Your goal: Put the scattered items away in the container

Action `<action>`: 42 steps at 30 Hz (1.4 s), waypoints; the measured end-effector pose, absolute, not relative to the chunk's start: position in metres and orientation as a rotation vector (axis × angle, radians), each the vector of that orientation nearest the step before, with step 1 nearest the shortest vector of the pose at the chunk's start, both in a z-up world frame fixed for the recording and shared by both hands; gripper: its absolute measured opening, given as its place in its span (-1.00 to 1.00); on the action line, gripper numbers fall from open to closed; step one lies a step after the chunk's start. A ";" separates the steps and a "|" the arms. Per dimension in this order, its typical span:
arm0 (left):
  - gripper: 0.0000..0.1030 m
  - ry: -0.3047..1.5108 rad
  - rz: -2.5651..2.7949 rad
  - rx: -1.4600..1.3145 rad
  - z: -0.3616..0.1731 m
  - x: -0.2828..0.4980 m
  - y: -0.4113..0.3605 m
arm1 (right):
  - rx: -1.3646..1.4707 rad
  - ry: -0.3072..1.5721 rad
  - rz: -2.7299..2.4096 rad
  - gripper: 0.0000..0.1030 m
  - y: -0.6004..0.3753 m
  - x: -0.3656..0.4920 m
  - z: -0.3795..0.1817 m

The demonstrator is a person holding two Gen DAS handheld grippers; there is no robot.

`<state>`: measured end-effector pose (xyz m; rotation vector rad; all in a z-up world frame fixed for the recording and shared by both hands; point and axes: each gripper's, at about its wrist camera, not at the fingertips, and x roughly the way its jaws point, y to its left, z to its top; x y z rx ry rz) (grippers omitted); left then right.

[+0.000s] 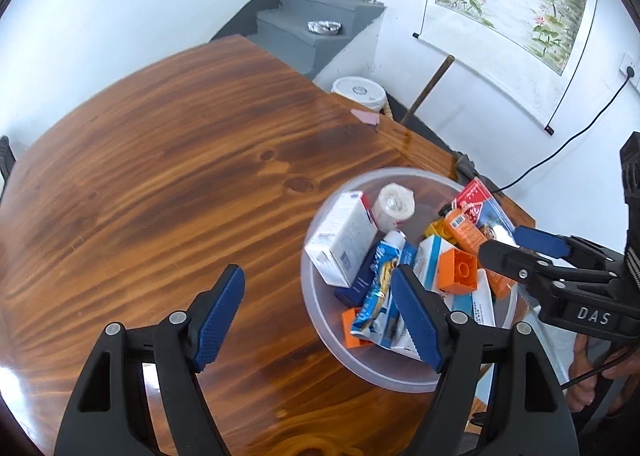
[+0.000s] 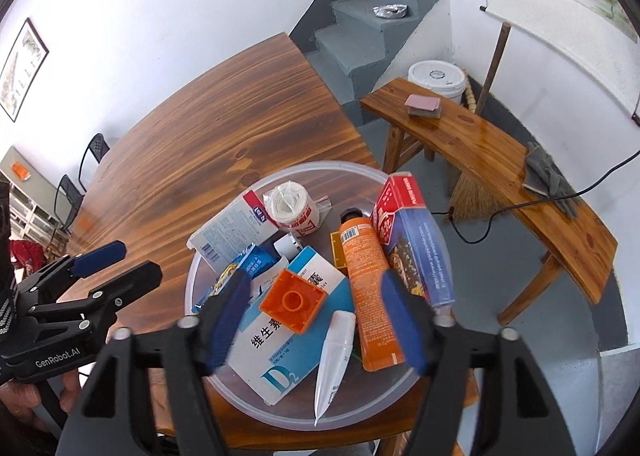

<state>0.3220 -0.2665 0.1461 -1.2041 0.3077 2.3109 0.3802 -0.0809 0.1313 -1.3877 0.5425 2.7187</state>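
Hovering over the bowl (image 2: pixel 280 172), the right gripper (image 2: pixel 312 316) is spread, empty. Left gripper (image 1: pixel 320 312) likewise released above the counter (image 1: pixel 160 176); an orange block (image 2: pixel 294 302) tops the pile

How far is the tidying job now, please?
It looks almost done. The boxes, tubes and orange block lie in the clear container. The left hand-held gripper and right hand-held gripper are open and hold nothing. No loose item shows on the table.
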 end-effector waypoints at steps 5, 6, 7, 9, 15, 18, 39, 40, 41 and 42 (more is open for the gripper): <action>0.53 0.344 2.336 -1.085 0.178 0.325 -0.272 | -1.272 0.534 2.671 0.70 -0.082 0.392 0.156; 0.53 0.345 2.333 -1.072 0.183 0.325 -0.275 | -1.245 0.546 2.653 0.71 -0.081 0.396 0.160; 0.53 0.343 2.327 -1.062 0.188 0.326 -0.278 | -1.219 0.557 2.629 0.77 -0.082 0.400 0.164; 0.53 0.334 2.306 -1.063 0.196 0.327 -0.286 | -1.183 0.570 2.578 0.94 -0.083 0.407 0.170; 0.53 0.312 2.242 -1.025 0.206 0.339 -0.315 | -1.125 0.556 2.472 0.99 -0.106 0.432 0.181; 0.53 0.384 2.229 -0.993 0.205 0.351 -0.322 | -1.139 0.558 2.428 0.99 -0.123 0.446 0.178; 0.53 0.391 2.085 -0.943 0.214 0.386 -0.311 | -1.183 0.471 2.369 0.99 -0.186 0.505 0.182; 0.53 0.388 2.086 -0.948 0.214 0.386 -0.311 | -1.183 0.473 2.367 0.99 -0.185 0.506 0.182; 0.53 0.383 2.085 -0.952 0.214 0.386 -0.309 | -1.184 0.474 2.366 0.99 -0.184 0.506 0.182; 0.53 0.379 2.079 -0.954 0.213 0.385 -0.308 | -1.185 0.477 2.365 0.99 -0.182 0.507 0.182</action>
